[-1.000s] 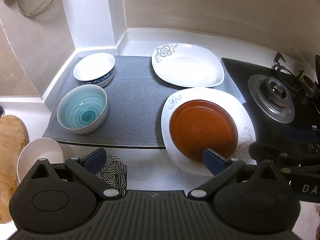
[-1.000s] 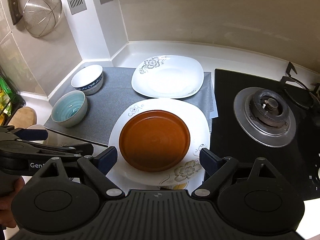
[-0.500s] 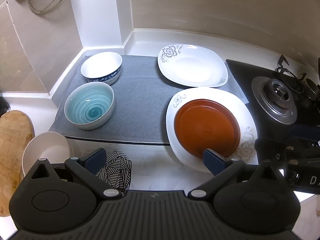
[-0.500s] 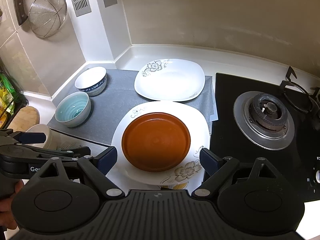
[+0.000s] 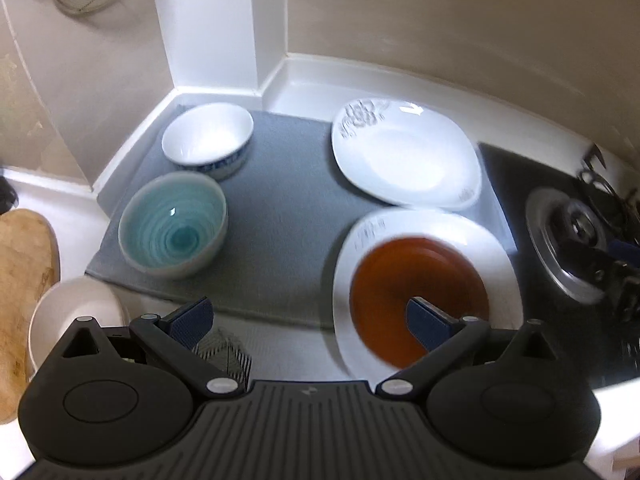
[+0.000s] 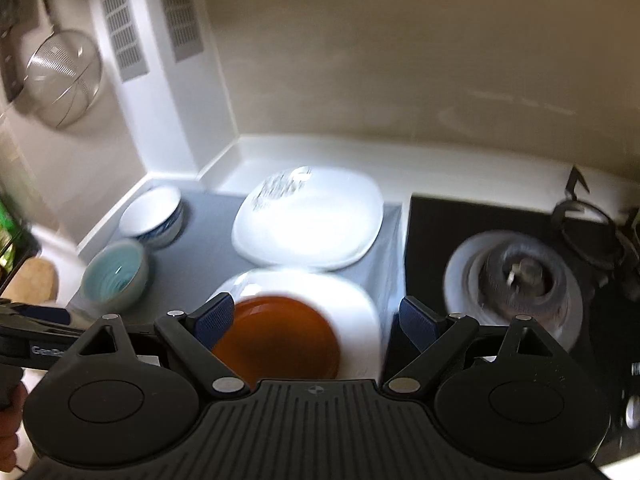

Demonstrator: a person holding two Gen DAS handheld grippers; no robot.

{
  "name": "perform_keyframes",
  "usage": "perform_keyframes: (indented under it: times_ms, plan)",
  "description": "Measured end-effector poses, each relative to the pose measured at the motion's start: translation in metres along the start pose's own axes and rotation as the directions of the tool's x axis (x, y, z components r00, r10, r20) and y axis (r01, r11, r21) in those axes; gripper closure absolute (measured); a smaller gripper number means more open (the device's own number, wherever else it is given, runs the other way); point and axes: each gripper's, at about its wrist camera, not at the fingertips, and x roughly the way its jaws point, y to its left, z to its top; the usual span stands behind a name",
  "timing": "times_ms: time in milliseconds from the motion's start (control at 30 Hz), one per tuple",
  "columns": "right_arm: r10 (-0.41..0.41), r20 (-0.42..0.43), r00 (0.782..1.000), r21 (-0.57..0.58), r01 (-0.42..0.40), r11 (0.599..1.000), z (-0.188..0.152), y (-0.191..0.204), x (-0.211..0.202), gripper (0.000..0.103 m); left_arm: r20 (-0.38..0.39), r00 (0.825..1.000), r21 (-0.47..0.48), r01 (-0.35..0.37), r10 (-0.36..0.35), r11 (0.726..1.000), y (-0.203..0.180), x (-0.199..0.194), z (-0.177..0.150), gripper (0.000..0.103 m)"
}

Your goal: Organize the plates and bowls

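Note:
A brown plate (image 5: 416, 288) lies on a white flowered plate (image 5: 500, 256) at the mat's near right. Behind it lies a second white square plate (image 5: 406, 160). A white bowl with a blue band (image 5: 208, 140) and a teal bowl (image 5: 174, 224) stand on the left of the grey mat (image 5: 288, 220). My left gripper (image 5: 310, 316) hovers open and holds nothing, its right finger over the brown plate's near edge. In the right wrist view my right gripper (image 6: 316, 320) is open and empty above the brown plate (image 6: 280, 336), in front of the far white plate (image 6: 312, 224).
A cream bowl (image 5: 74, 320) and a wooden board (image 5: 24, 272) sit at the near left, beside a black-and-white patterned object (image 5: 224, 354). A gas burner (image 6: 516, 280) on a black hob lies to the right. A wire strainer (image 6: 64, 76) hangs on the left wall.
Both views are now motion-blurred. The right gripper has moved forward, so the brown plate sits lower in its view, partly under the gripper body. The left view shifted slightly. Both jaws stay open.

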Motion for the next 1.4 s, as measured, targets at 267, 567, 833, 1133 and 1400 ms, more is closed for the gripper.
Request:
perform_keyframes:
  times_ms: [267,567,833,1133,1400]
  plan:
    - [0.042,0.066,0.997,0.024,-0.043,0.999,0.032,-0.033,0.062,0.012,-0.009,1.0,-0.099,0.012,-0.013,0.995,-0.001,0.052,0.048,0.0]
    - [0.085,0.009,0.996,0.067,-0.085,0.994,0.059,-0.054,0.159,0.012,-0.047,0.999,-0.214,-0.003,-0.007,0.977,0.0,0.126,0.098,0.0]
    - [0.128,-0.074,0.989,0.146,-0.116,0.982,0.073,-0.068,0.232,0.013,-0.098,0.995,-0.219,-0.016,-0.006,0.976,-0.01,0.187,0.126,0.0]
    - [0.145,-0.132,0.981,0.174,-0.121,0.977,0.072,-0.072,0.275,0.016,-0.132,0.991,-0.235,-0.012,-0.02,0.972,-0.013,0.217,0.136,0.0]
    - [0.137,-0.101,0.985,0.144,-0.122,0.982,0.065,-0.071,0.284,0.047,-0.092,0.995,-0.22,0.022,-0.043,0.975,-0.019,0.211,0.139,0.018]
